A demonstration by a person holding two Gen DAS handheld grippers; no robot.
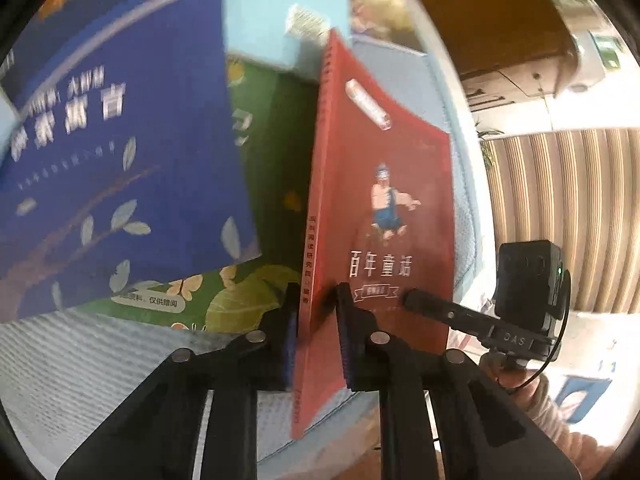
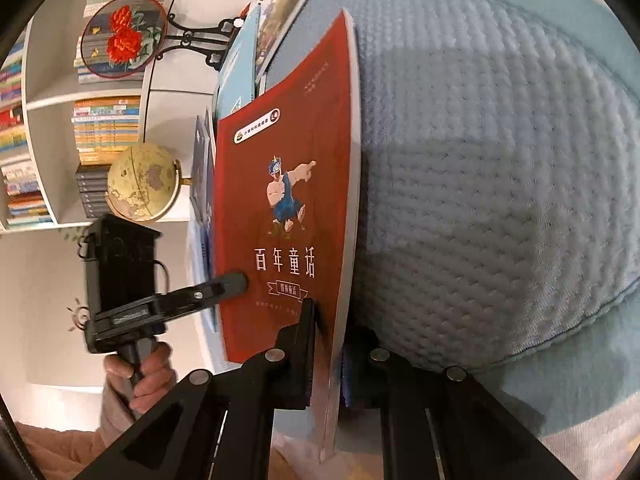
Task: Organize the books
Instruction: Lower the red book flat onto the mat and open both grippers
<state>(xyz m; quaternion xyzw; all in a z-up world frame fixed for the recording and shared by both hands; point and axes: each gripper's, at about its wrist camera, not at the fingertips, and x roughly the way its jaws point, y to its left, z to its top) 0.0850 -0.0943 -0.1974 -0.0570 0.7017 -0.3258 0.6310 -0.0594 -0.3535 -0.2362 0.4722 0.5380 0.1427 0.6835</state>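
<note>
Quilted blue bedding [image 2: 500, 160] below; both tools, left [image 1: 316, 332] and right [image 2: 326, 360], clamp your red book [image 2: 288, 184], probably light and floppy, so hold near the spine

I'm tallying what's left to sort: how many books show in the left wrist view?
3, maybe more hidden: the red book clamped on edge, the blue book at left, and the green book under it.

A yellowed globe [image 2: 142, 182] stands near white shelves [image 2: 44, 120], below a round embroidered peony screen [image 2: 122, 38] (black-footed), beside a quilted blue cushion [image 2: 500, 180]
</note>
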